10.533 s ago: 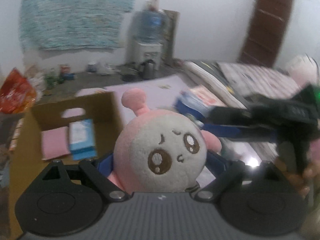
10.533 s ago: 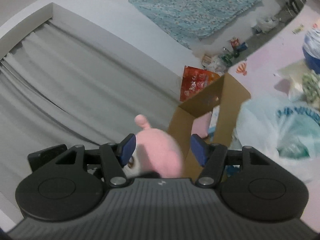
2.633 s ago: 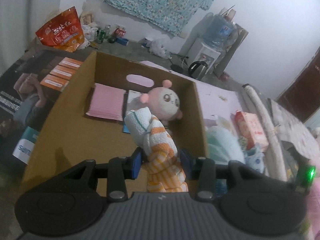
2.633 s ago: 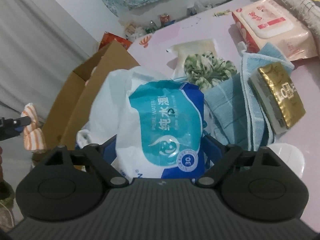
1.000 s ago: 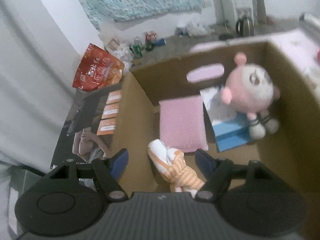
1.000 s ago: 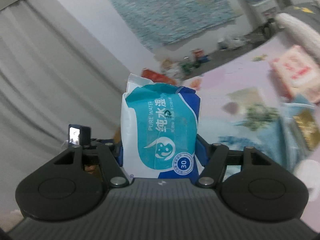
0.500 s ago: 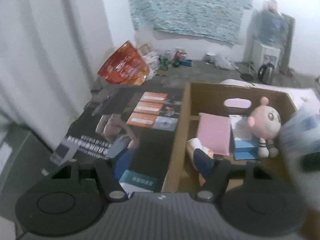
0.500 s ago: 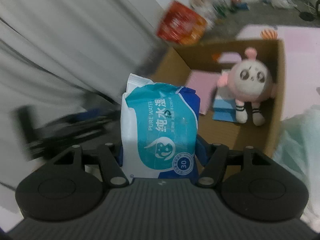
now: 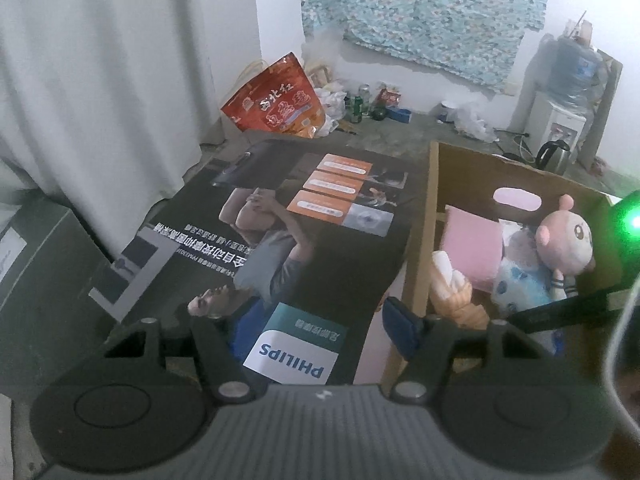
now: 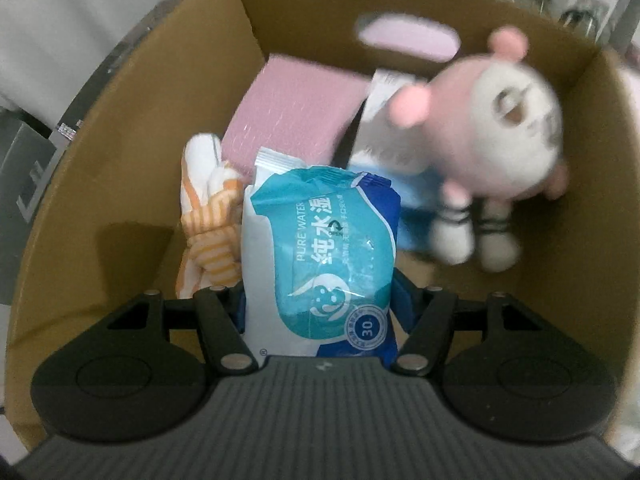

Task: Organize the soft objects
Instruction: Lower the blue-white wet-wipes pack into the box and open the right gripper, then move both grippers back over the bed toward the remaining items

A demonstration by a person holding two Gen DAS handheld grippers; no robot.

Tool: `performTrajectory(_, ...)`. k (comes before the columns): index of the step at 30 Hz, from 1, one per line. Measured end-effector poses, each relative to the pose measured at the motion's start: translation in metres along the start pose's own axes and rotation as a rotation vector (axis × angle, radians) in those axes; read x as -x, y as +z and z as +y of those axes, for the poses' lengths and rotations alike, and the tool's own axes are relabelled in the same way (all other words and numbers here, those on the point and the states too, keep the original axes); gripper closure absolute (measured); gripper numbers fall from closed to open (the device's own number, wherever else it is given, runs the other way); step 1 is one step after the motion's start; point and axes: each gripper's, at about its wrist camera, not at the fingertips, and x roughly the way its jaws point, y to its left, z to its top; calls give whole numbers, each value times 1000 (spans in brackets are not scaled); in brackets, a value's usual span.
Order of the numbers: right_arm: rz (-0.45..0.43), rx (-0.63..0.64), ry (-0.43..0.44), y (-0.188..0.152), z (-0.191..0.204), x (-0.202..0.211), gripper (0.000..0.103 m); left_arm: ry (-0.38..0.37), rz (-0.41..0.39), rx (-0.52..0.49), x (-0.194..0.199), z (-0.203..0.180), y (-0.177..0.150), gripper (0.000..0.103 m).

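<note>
The left gripper point(image 9: 316, 322) hangs empty, its fingers point(image 9: 402, 330) apart and just closing a little, over a printed Philips carton point(image 9: 296, 240) lying flat; just right of the carton stands an open cardboard box point(image 9: 418, 264); inside the box, nearest the carton, lies an orange-striped towel point(image 9: 454, 292); beyond it a pink pad point(image 9: 474, 250), then a blue-and-white wipes pack point(image 9: 518, 280) and a pink plush doll point(image 9: 566, 242); behind the carton leans a red printed bag point(image 9: 278, 102).
</note>
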Motion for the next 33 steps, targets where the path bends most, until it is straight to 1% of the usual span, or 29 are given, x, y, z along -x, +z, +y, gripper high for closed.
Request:
performTrajectory(2,-9,16,-13,1,9,-1,37,0,1,-1,-1,0,0,36)
performTrajectory(3,-8,11,-2,0,11,0,37,-1,1,-2,-2,0,1,36)
performTrajectory(7,17,-54,84,-1,6,3,35,-6,1,-2,-2,-1,1,36)
performTrajectory(11,11,-97,140,-7,-5,11,29,-15,-1,-4,1,-5,0,35)
performTrajectory(15,-12,-138,221,-11,-19,37,26,-30,-15,-6,9,-11,0,32)
performTrajectory(19,-77,-132,303,-18,-36,78,26,-60,-36,-12,24,-21,-1,29)
performTrajectory(22,-146,-140,363,-21,-58,111,24,-94,-56,-32,37,-33,-4,28)
performTrajectory(24,-197,-149,399,-30,-80,136,24,-119,-67,-51,46,-43,-7,27)
performTrajectory(27,-259,-162,438,-37,-117,161,23,-171,-77,-75,59,-59,-12,25)
performTrajectory(30,-319,-182,478,-62,-161,186,21,-233,-94,-107,74,-82,-21,22)
performTrajectory(33,-389,-195,484,-91,-207,211,20,-304,-122,-153,91,-108,-31,16)
